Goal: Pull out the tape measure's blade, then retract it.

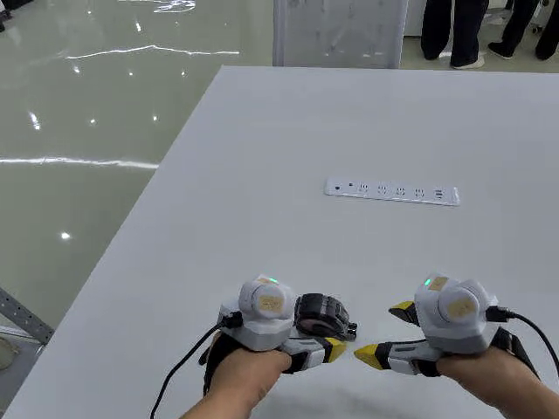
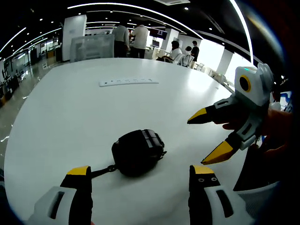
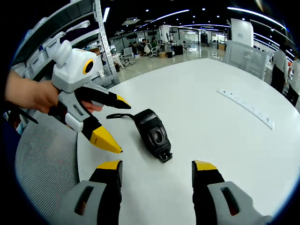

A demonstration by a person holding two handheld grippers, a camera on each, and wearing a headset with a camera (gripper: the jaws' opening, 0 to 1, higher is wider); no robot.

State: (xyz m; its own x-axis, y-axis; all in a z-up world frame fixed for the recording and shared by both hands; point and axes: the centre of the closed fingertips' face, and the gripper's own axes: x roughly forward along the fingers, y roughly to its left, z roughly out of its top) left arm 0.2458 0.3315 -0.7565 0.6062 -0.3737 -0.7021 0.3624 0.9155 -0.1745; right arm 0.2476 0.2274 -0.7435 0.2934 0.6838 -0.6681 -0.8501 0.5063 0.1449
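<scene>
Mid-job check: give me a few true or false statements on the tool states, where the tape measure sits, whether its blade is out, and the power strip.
1. The left tool and the right tool are both open. True.
2. The tape measure lies on the table between them, gripped by neither. True.
3. The blade is pulled far out. False: no blade shows drawn out of the case.
4. The power strip touches the tape measure. False: it lies apart, farther across the table.
</scene>
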